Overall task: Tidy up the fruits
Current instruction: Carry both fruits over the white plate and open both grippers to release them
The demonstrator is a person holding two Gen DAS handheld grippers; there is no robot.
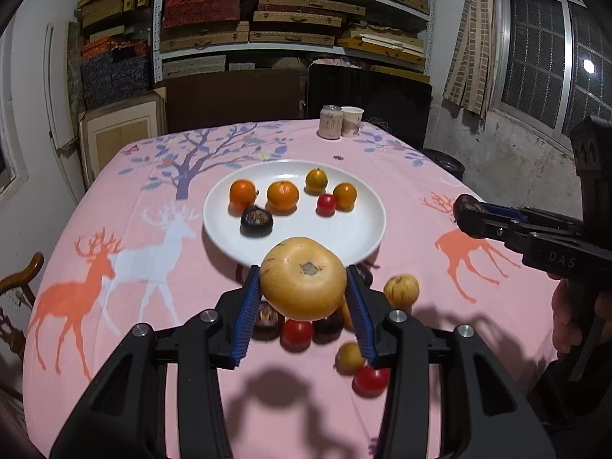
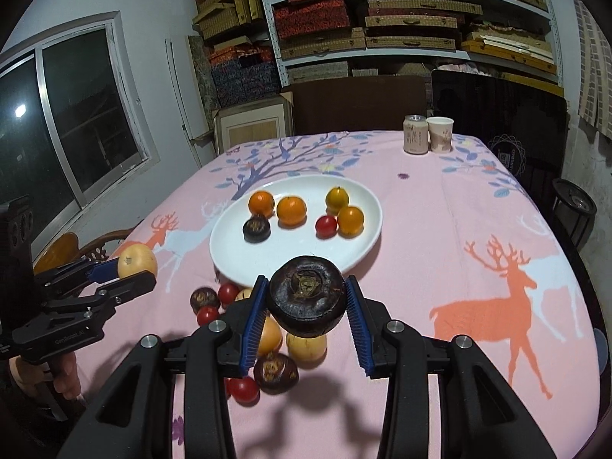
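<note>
My left gripper (image 1: 304, 287) is shut on a large yellow fruit (image 1: 304, 277) held above the table, just short of the white plate (image 1: 359, 229). My right gripper (image 2: 306, 302) is shut on a dark purple fruit (image 2: 306, 296), also held in front of the plate (image 2: 229, 248). The plate carries several orange fruits (image 1: 282, 196), a red tomato (image 1: 326, 204) and a dark fruit (image 1: 256, 221). Loose fruits lie on the pink cloth below the grippers: tomatoes (image 1: 370, 380), yellow fruits (image 1: 401, 290) and dark fruits (image 2: 276, 371).
A can (image 1: 331, 121) and a paper cup (image 1: 352, 121) stand at the table's far edge. Shelves of boxes fill the back wall. A wooden chair (image 1: 17, 279) stands at the left of the table. Windows lie at both sides.
</note>
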